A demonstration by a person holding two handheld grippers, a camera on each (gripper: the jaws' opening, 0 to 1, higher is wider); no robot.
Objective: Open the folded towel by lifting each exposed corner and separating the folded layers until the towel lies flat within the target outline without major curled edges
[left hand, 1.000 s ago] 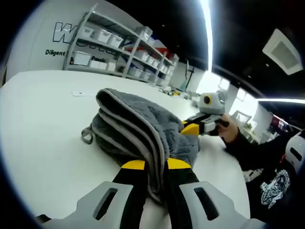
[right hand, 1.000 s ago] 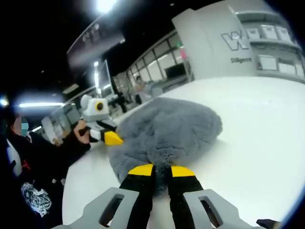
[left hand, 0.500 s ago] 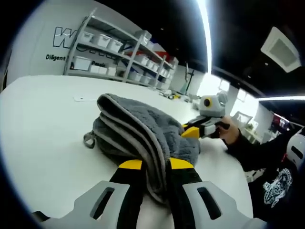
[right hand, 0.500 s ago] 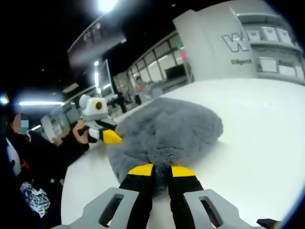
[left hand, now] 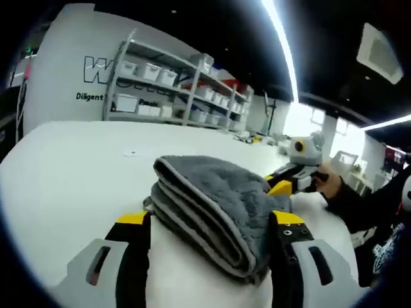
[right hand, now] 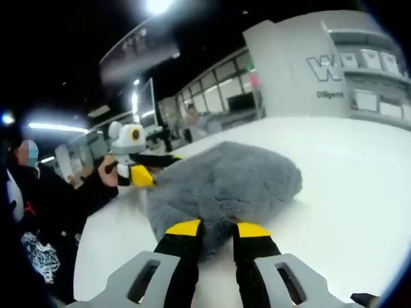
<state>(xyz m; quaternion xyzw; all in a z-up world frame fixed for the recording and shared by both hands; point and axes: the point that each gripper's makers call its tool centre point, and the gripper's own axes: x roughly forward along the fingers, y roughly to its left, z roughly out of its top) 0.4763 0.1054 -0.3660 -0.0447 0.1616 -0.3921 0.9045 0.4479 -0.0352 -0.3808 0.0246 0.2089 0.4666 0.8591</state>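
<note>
My left gripper [left hand: 209, 221] stands with its jaws spread wide, one on each side of the folded edge of the grey towel [left hand: 218, 199], pressing on nothing. The towel lies bunched and layered on the white table [left hand: 70, 167], its pale trimmed edges stacked between my jaws. My right gripper [right hand: 218, 229] has its jaws parted a little, with the fluffy far side of the towel [right hand: 225, 183] sitting in the gap; I cannot tell for sure whether they pinch it or merely straddle it. In the right gripper view the left gripper [right hand: 142, 176] sits at the towel's other side, held in a hand [right hand: 109, 174]. I judge the unfolding is barely begun: the layers lie doubled over and no corner is drawn out. I make out no target outline on the table. The next move, as I see it, calls for closing my left jaws on the top layer alone, then lifting and drawing it away from the right gripper so the fold peels open.
</note>
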